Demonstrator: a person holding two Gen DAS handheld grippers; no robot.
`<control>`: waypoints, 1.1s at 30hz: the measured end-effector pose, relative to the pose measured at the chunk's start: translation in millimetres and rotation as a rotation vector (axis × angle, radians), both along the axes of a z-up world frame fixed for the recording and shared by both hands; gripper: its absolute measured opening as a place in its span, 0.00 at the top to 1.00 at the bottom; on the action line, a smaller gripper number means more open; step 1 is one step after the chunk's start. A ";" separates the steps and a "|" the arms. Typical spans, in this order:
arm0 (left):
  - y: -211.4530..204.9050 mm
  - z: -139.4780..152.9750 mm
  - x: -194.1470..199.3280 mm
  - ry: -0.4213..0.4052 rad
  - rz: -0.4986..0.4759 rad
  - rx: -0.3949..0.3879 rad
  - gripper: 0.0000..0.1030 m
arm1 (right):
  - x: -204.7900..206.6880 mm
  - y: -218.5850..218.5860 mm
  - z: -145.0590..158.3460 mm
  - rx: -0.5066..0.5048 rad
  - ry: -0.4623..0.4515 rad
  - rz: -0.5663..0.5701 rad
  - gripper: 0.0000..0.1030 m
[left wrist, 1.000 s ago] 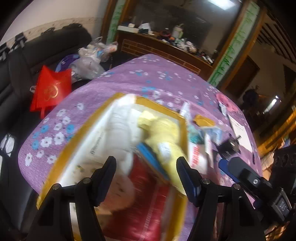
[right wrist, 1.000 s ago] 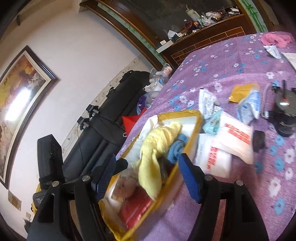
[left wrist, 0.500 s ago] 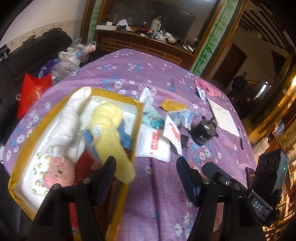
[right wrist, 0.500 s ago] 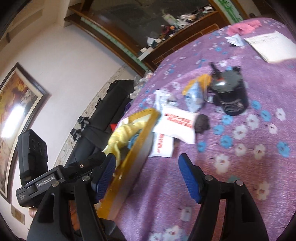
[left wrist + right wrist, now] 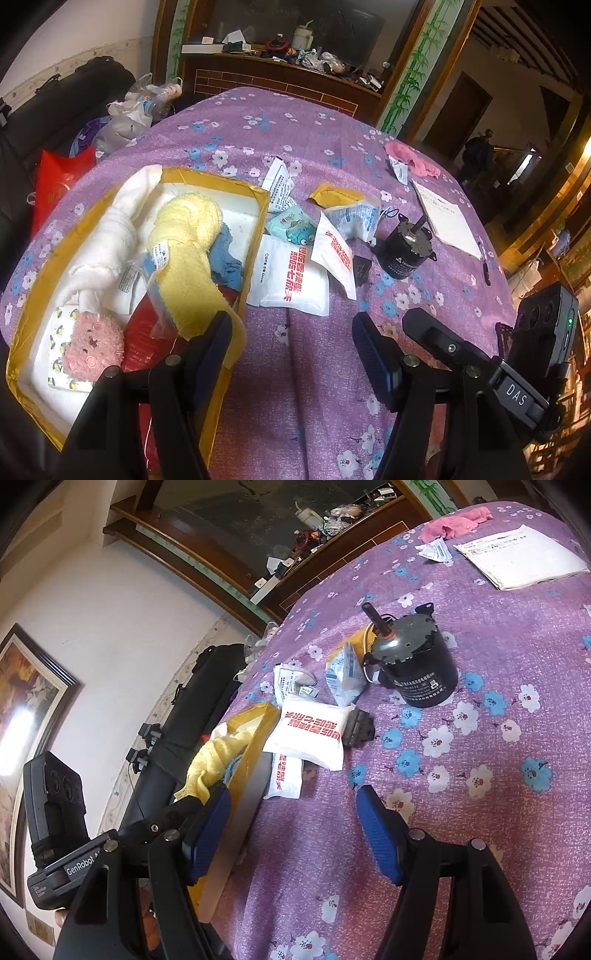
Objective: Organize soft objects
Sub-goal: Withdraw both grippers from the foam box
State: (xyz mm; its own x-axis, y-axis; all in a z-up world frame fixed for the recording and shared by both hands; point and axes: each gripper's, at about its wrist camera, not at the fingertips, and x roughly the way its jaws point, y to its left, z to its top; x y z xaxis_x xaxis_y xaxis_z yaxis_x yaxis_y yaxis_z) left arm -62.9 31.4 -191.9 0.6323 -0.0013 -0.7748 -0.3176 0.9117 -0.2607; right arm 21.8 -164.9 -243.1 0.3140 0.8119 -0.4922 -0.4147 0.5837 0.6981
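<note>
A yellow-rimmed box (image 5: 258,236) on the purple floral tablecloth holds a yellow towel (image 5: 184,254), a white cloth (image 5: 110,236), a blue cloth (image 5: 227,264), a pink plush (image 5: 92,345) and a red packet (image 5: 147,339). White packets with red print (image 5: 291,282) lie just right of the box, also in the right wrist view (image 5: 310,731). A pink cloth (image 5: 413,158) lies far back. My left gripper (image 5: 291,350) is open and empty over the cloth by the box corner. My right gripper (image 5: 291,827) is open and empty beside the box (image 5: 255,734).
A black motor (image 5: 404,251) stands right of the packets, also in the right wrist view (image 5: 413,664). Small sachets (image 5: 354,216), a black block (image 5: 362,267), a paper sheet (image 5: 447,218), a black sofa (image 5: 55,110) with bags (image 5: 125,118) at left.
Both grippers have pulled back and swung right, away from above the box toward the open tablecloth. The packets and motor have come into view. Both stay open.
</note>
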 end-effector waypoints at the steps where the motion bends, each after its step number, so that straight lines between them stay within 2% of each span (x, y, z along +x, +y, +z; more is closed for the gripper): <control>1: 0.7 -0.1 0.2 0.001 0.000 0.000 0.31 | 0.4 0.5 -0.4 -0.002 0.000 -0.002 0.33; 33: -0.3 -6.6 4.4 0.016 -0.013 -0.007 0.31 | 7.2 0.1 -16.6 0.017 0.036 -0.021 0.33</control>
State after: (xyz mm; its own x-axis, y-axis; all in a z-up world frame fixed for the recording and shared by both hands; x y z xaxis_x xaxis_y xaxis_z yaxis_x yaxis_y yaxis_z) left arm -58.5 31.2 -198.5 0.6196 -0.0149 -0.7848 -0.3097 0.9141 -0.2619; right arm 29.0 -164.8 -259.8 0.3133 0.8137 -0.4896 -0.3770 0.5798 0.7223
